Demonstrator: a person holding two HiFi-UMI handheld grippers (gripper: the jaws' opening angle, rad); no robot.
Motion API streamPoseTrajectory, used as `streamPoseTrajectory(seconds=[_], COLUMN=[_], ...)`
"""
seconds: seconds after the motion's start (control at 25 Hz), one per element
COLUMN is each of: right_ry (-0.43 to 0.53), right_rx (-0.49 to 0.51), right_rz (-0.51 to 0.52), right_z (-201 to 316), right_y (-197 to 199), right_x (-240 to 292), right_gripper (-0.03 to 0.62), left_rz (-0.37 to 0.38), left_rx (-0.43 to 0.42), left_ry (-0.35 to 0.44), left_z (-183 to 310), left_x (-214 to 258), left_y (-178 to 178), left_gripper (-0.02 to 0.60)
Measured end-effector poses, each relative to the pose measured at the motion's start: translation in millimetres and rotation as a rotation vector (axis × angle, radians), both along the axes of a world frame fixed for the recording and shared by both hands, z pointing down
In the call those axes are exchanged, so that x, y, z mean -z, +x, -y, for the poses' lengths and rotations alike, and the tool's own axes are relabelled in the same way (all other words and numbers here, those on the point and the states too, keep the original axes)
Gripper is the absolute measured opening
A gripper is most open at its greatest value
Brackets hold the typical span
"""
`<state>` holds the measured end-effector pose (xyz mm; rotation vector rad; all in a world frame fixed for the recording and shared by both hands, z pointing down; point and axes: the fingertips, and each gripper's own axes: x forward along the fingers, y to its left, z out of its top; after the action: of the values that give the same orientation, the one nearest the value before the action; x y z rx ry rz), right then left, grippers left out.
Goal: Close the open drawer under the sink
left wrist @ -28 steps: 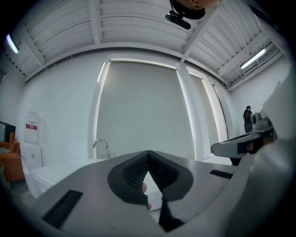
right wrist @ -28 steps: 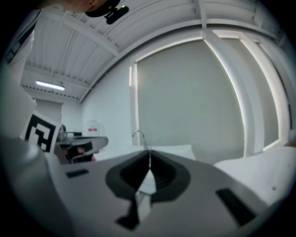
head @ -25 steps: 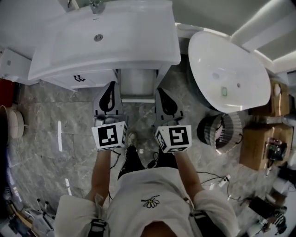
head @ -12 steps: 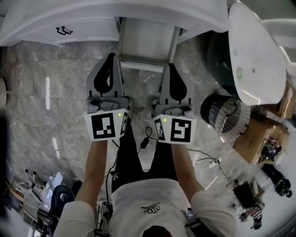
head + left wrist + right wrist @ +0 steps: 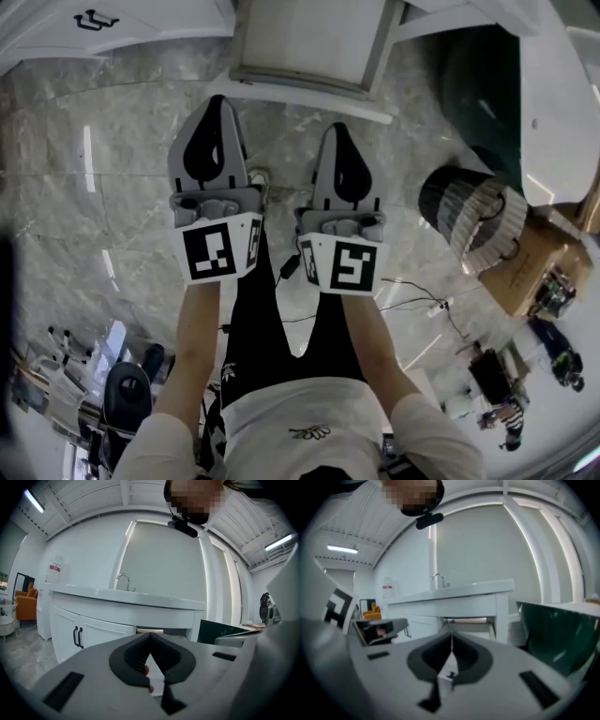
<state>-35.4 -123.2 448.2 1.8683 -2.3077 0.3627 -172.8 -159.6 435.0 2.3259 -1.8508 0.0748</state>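
Note:
The open drawer (image 5: 309, 91) juts out of the white vanity at the top of the head view, its pale front rail toward me. Both grippers are held side by side over the marble floor, pointing at it. My left gripper (image 5: 214, 103) is shut with nothing in it, its tip just short of the drawer's front. My right gripper (image 5: 336, 129) is also shut and empty, a little farther back. In the left gripper view the drawer (image 5: 150, 631) shows under the sink counter (image 5: 126, 601), past the left gripper (image 5: 150, 635). In the right gripper view the drawer (image 5: 471, 625) lies straight ahead of the right gripper (image 5: 451, 635).
A cabinet door with black handles (image 5: 94, 19) is left of the drawer. A white bathtub with a dark underside (image 5: 553, 103) stands at the right, with a dark ribbed bin (image 5: 469, 220) and a cardboard box (image 5: 525, 272) beside it. Cables trail on the floor behind my legs.
Both grippers have sunk toward the floor together, still shut. The head view has dropped with them: the sink basin has left the picture and the drawer looms larger at the top.

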Motion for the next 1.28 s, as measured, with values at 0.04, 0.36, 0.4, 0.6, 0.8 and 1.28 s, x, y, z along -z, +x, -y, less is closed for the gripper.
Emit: streamPoseTrajectory(seconds=[0.04, 0.36, 0.4, 0.6, 0.8, 1.28], right_ry=[-0.006, -0.045, -0.051, -0.067, -0.088, -0.199], right_rx=[-0.004, -0.037, -0.038, -0.040, -0.003, -0.037], right_rz=[0.004, -0.020, -0.020, -0.024, 0.025, -0.056], right_z=[-2, -10, -10, -12, -10, 17], right_y=[-1, 1, 0, -4, -16, -28], right_x=[-7, -46, -50, -64, -81, -132], right_gripper=[0.029, 0.031, 0.031, 0.031, 0.032, 0.161], left_rz=[0.007, 0.037, 0.038, 0.036, 0.052, 0.062], left_rx=[0.000, -0.013, -0.012, -0.013, -0.018, -0.010], left_ry=[-0.008, -0.043, -0.046, -0.054, -0.075, -0.106], left_z=[-3, -16, -16, -18, -18, -14], left_x=[-5, -29, -31, -35, -42, -55], left_y=[0, -1, -1, 0, 0, -14], left_gripper=[0.021, 0.021, 0.021, 0.021, 0.021, 0.021])
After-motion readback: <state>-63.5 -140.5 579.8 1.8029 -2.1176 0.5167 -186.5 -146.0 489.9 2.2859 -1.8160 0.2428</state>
